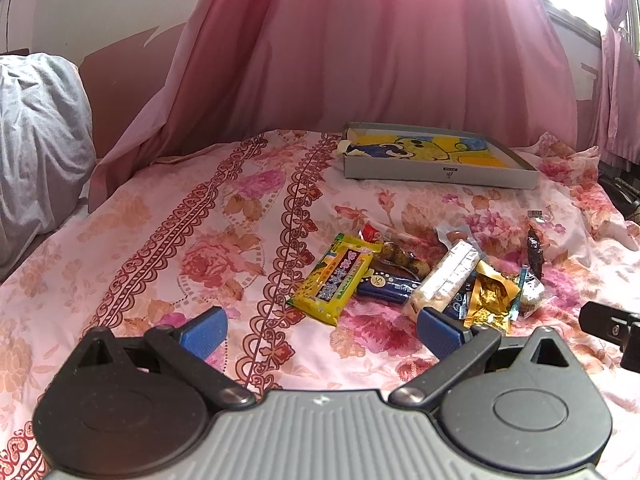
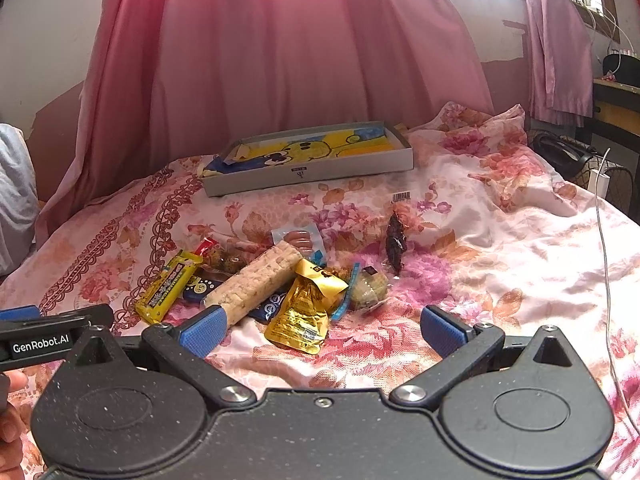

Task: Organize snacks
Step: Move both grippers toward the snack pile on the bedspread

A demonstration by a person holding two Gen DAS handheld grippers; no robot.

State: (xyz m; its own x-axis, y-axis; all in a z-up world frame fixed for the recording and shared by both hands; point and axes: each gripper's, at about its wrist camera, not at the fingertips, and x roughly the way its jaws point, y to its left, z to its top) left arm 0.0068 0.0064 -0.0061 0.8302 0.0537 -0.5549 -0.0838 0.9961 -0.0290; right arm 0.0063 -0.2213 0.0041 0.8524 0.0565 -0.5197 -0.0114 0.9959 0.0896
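A heap of snacks lies on the floral bedspread: a yellow packet [image 1: 335,276] [image 2: 168,285], a long pale rice bar [image 1: 443,276] [image 2: 256,280], a gold foil pouch [image 1: 491,295] [image 2: 304,312], a dark blue packet [image 1: 386,283], a round wrapped sweet [image 2: 366,288] and a dark dried-fruit pack [image 1: 534,252] [image 2: 396,244]. Behind them sits a shallow grey box [image 1: 440,170] [image 2: 312,174] lined with a yellow cartoon print. My left gripper [image 1: 322,330] is open, just short of the heap. My right gripper [image 2: 322,330] is open too, with the gold pouch just ahead between its fingers.
Pink curtains [image 1: 360,60] hang behind the bed. A grey pillow [image 1: 36,140] lies at the left. A white cable [image 2: 608,248] runs over the bed's right side, near a dark fan [image 2: 592,168]. A hand [image 2: 10,420] shows at the lower left of the right wrist view.
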